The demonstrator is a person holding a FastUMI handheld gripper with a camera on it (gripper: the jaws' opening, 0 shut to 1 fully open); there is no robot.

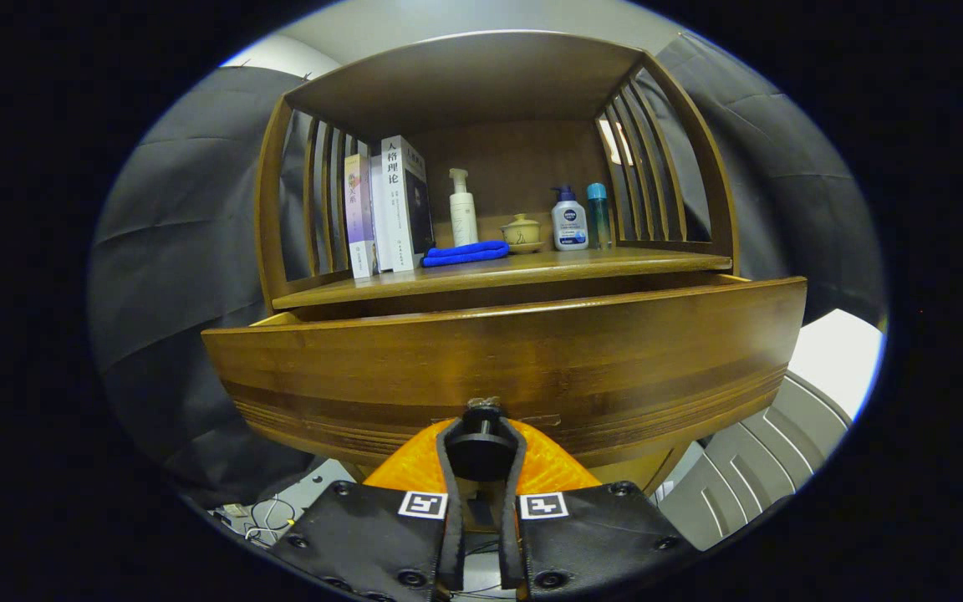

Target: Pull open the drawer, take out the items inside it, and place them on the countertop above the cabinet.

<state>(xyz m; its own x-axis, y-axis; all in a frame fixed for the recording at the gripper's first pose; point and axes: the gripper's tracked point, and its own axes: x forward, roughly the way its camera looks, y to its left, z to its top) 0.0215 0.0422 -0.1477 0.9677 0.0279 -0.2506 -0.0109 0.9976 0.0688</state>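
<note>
A wooden cabinet fills the view, and its drawer [498, 368] stands pulled out toward me, its curved front panel close ahead. A dark round knob [481, 447] sits low on that panel, and my gripper [481, 456] is shut on it, one finger pressing each side. The drawer's inside is hidden behind the front panel. Above it lies the countertop [632, 259], carrying a folded blue cloth [465, 252], upright books [389, 209], a white pump bottle [462, 209], a small lidded pot on a saucer [522, 232], a white and blue pump bottle [569, 219] and a teal bottle [598, 213].
Slatted wooden side rails [653, 167] and a top shelf enclose the countertop. Black cloth hangs on both sides. Loose cables [260, 518] lie on the floor at lower left, and a grey ribbed surface [749, 468] shows at lower right.
</note>
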